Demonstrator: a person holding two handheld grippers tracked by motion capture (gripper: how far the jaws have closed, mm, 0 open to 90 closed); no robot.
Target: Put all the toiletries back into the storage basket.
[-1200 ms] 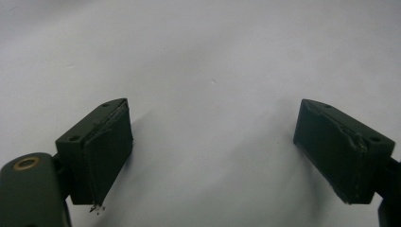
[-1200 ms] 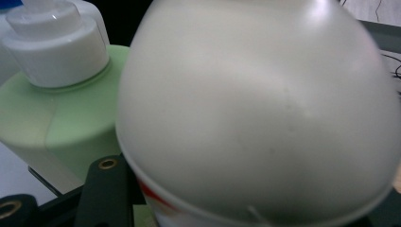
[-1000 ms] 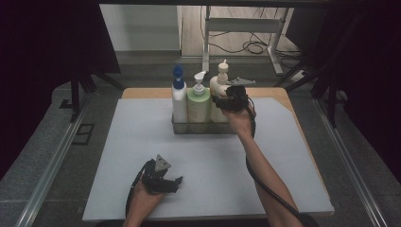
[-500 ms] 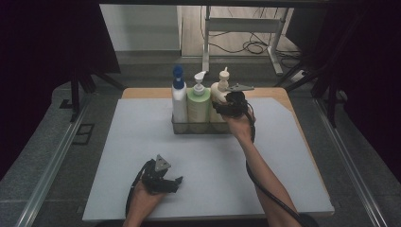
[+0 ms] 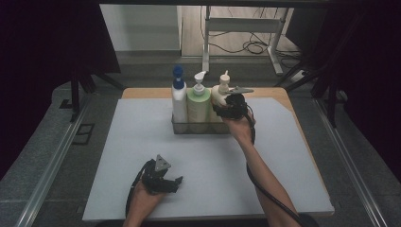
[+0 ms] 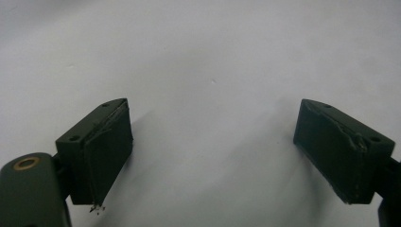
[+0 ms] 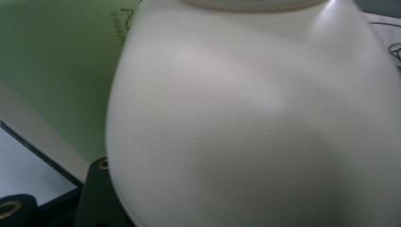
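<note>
One claw, the right claw (image 5: 226, 105), grips the cream bottle (image 5: 221, 92) half-closed.

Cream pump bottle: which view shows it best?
High view. The cream pump bottle appears whole with its pump head, rightmost of three in the clear bin, the right gripper at it. The right gripper view has just its blurred cream body up close. The left gripper view faces bare mat.

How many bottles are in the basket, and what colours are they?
White bottle with a blue cap: 1
Green bottle: 1
Cream bottle: 1
Total: 3 bottles in the basket
</note>
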